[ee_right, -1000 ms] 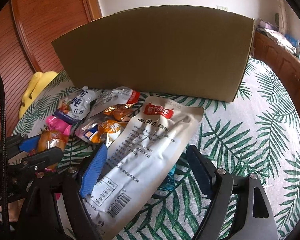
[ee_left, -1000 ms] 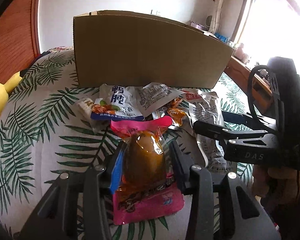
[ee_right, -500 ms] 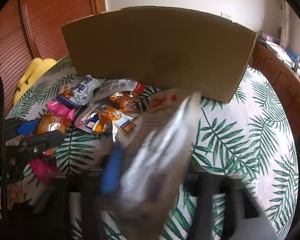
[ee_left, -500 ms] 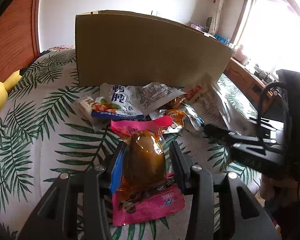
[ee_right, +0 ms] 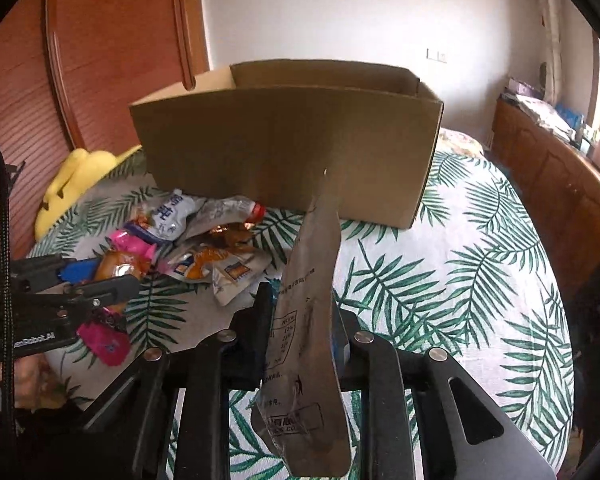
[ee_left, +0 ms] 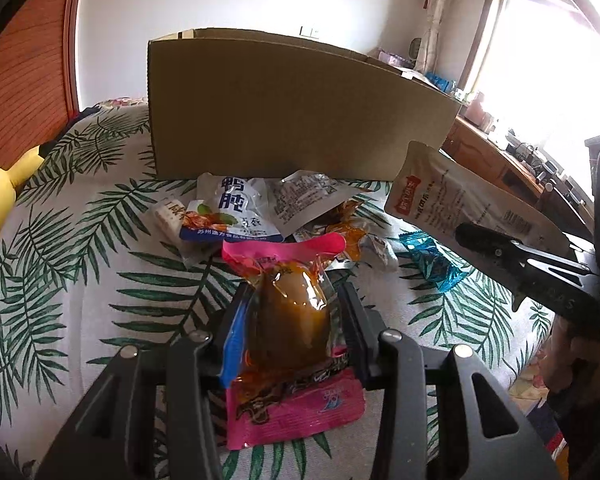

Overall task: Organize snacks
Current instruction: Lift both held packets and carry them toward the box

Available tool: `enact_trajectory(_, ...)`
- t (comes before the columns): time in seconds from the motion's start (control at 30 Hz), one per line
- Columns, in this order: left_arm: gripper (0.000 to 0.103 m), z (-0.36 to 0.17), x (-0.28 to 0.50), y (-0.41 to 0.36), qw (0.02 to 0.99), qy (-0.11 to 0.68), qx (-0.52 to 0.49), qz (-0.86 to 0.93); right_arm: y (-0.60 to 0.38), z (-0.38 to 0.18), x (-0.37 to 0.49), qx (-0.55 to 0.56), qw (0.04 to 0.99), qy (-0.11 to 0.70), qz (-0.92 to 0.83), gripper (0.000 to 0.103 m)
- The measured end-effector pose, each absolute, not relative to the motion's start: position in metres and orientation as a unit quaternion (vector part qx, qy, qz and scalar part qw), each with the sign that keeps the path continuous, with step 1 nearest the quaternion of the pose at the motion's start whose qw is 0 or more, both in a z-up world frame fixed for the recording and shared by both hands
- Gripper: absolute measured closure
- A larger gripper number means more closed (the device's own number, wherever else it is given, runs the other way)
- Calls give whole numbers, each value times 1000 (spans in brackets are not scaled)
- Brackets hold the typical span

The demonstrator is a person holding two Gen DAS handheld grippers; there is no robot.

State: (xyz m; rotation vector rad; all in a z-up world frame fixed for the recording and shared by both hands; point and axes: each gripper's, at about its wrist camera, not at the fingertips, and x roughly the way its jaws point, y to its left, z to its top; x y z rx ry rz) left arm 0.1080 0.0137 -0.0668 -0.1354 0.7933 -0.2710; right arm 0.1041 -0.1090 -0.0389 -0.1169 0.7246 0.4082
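My left gripper is shut on a pink-edged pouch with a brown egg-shaped snack, held just above the bed; it also shows in the right wrist view. My right gripper is shut on a long silver-white snack pouch, lifted edge-on in front of the open cardboard box. The same pouch shows at the right of the left wrist view. Several loose snack packets lie on the bed before the box.
The bed has a white cover with green palm leaves. A yellow plush toy lies at the left by a wooden wardrobe. A blue wrapper lies on the bed. A wooden cabinet stands at the right.
My right gripper closed on the long silver-white pouch and lifted it off the bed, turning it edge-on. My left gripper kept its hold on the pink pouch and rose slightly.
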Motion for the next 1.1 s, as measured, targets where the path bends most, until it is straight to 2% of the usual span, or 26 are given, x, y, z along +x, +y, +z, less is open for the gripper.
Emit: enact_trajectory(1.1,70,-39,96,12,925,339,-80,-152,-119,-19,74,-57,921,321,213,82)
